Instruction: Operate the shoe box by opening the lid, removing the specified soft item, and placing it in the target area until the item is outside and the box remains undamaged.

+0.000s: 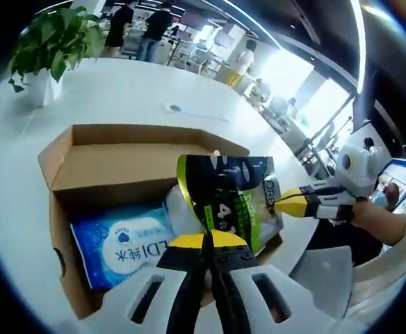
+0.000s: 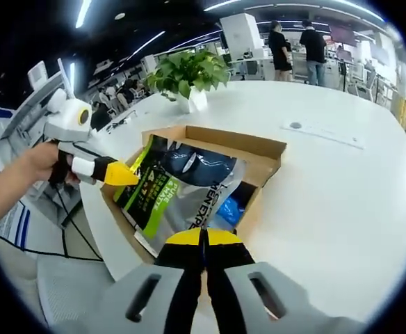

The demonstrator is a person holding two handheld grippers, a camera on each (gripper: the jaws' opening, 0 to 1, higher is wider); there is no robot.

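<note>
An open cardboard shoe box (image 1: 119, 163) (image 2: 258, 149) stands on the white table. A soft black, green and silver pack (image 1: 224, 188) (image 2: 182, 184) is held up over the box's opening. My left gripper (image 1: 206, 240) is shut on the pack's near edge. My right gripper (image 2: 204, 238) is shut on its opposite edge. In the left gripper view the right gripper (image 1: 290, 204) comes in from the right, its yellow tips on the pack. In the right gripper view the left gripper (image 2: 126, 174) reaches in from the left. A blue wipes pack (image 1: 123, 243) (image 2: 231, 209) lies inside the box.
A potted plant (image 1: 46, 49) (image 2: 189, 73) stands on the round white table (image 1: 119, 90) (image 2: 342, 202) beyond the box. A flat white strip (image 1: 196, 111) (image 2: 321, 132) lies further out. A grey chair (image 1: 328, 278) (image 2: 64, 285) is by the table's edge. People stand in the background.
</note>
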